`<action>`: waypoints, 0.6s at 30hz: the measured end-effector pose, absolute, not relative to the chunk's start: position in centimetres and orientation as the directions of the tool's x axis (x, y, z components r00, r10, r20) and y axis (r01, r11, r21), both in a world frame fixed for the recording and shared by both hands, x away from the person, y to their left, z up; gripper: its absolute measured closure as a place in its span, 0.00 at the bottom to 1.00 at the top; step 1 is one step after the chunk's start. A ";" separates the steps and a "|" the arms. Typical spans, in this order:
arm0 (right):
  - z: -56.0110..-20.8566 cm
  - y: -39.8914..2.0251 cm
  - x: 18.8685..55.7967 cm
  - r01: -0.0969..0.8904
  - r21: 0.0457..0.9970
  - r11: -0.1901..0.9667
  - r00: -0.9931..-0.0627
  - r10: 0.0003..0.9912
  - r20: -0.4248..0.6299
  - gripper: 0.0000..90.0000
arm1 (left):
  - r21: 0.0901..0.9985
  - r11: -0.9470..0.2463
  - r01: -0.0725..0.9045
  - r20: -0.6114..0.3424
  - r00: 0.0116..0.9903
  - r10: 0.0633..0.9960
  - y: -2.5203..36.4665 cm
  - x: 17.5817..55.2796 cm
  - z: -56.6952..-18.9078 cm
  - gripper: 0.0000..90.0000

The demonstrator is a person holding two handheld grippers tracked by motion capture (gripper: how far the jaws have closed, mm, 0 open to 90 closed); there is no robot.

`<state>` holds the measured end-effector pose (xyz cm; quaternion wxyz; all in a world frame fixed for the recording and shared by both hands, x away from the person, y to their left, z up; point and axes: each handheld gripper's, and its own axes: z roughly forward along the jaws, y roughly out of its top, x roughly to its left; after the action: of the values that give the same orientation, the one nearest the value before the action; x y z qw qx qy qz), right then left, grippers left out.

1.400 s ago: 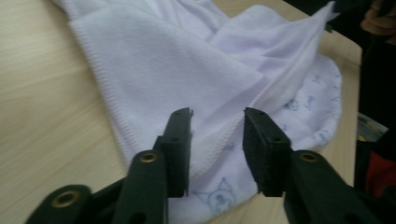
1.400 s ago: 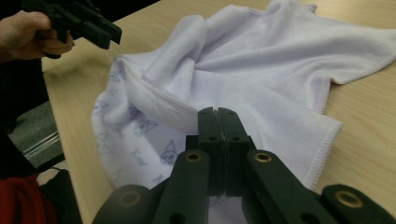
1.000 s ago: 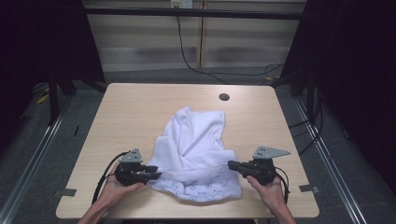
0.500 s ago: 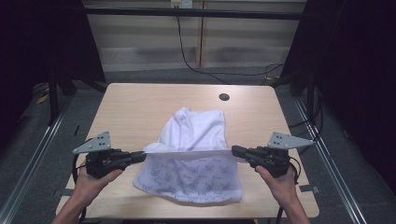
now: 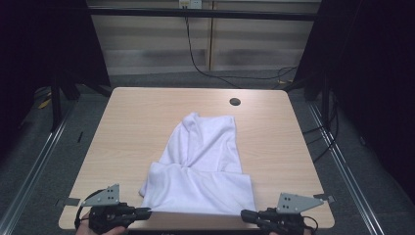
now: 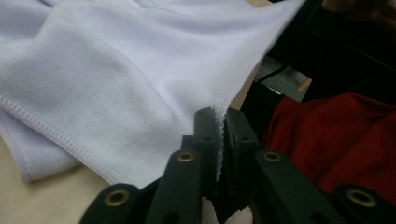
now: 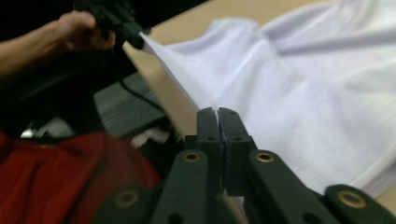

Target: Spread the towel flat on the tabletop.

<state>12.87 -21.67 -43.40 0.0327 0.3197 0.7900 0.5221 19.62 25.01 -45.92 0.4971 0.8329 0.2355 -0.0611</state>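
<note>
both grippers, left gripper (image 5: 147, 211) and right gripper (image 5: 244, 214), clamp the near corners of the white cloth (image 5: 205, 161) on the table (image 5: 132, 122)

Both grippers were black, the left gripper (image 5: 146, 212) and right gripper (image 5: 244, 214) each topped by a grey three-cornered plate dotted with small holes. Their fingers (image 6: 207, 135) were flat, dark green-black bars fixed to arms by brass-ringed rivets. A black cable trailed from each, and the person wore red.
</note>
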 end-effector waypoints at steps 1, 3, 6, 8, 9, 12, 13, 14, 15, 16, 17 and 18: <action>-43.5 -21.7 12.5 0.479 0.844 0.241 -0.791 0.536 0.295 0.90 | 0.802 -0.374 0.465 -0.354 0.875 0.330 25.3 19.8 -46.0 0.89; -43.2 -22.0 12.5 0.467 0.851 0.240 -0.798 0.530 0.288 0.85 | 0.812 -0.350 0.468 -0.354 0.870 0.344 25.6 20.5 -45.8 0.84; -43.0 -22.6 13.9 0.456 0.864 0.214 -0.788 0.548 0.280 0.79 | 0.833 -0.328 0.446 -0.328 0.874 0.358 25.6 22.2 -45.0 0.78; -43.7 -22.8 15.8 0.470 0.859 0.205 -0.767 0.576 0.282 0.77 | 0.831 -0.335 0.444 -0.305 0.867 0.393 25.1 24.0 -44.9 0.72; -44.2 -22.8 16.8 0.475 0.853 0.218 -0.760 0.590 0.272 0.76 | 0.834 -0.325 0.447 -0.304 0.862 0.406 24.9 25.0 -45.1 0.71; -46.2 -22.5 20.1 0.504 0.826 0.254 -0.732 0.633 0.252 0.73 | 0.818 -0.316 0.481 -0.318 0.835 0.448 24.0 28.2 -46.0 0.66; -46.7 -22.4 21.1 0.514 0.815 0.265 -0.723 0.646 0.246 0.72 | 0.815 -0.338 0.471 -0.294 0.838 0.459 23.7 29.1 -46.3 0.64; -47.1 -22.4 22.0 0.518 0.810 0.274 -0.718 0.654 0.238 0.71 | 0.813 -0.343 0.471 -0.280 0.832 0.479 23.4 29.9 -46.5 0.63; -47.5 -22.6 23.5 0.528 0.809 0.258 -0.702 0.669 0.245 0.69 | 0.811 -0.321 0.489 -0.301 0.819 0.488 23.2 30.8 -46.9 0.57; -47.5 -22.6 23.5 0.528 0.809 0.258 -0.702 0.669 0.245 0.69 | 0.806 -0.311 0.503 -0.319 0.813 0.488 23.0 31.4 -47.3 0.57; -47.7 -22.7 24.1 0.532 0.810 0.248 -0.692 0.678 0.247 0.69 | 0.798 -0.327 0.507 -0.315 0.812 0.491 22.7 31.9 -47.6 0.56; -47.8 -22.7 24.5 0.535 0.806 0.252 -0.690 0.680 0.246 0.68 | 0.800 -0.340 0.495 -0.302 0.821 0.485 22.2 32.1 -47.9 0.53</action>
<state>24.52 -22.71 -47.80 0.0765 0.3859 0.7876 0.4743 32.08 22.23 -47.89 0.4904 0.8184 0.2994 -0.0053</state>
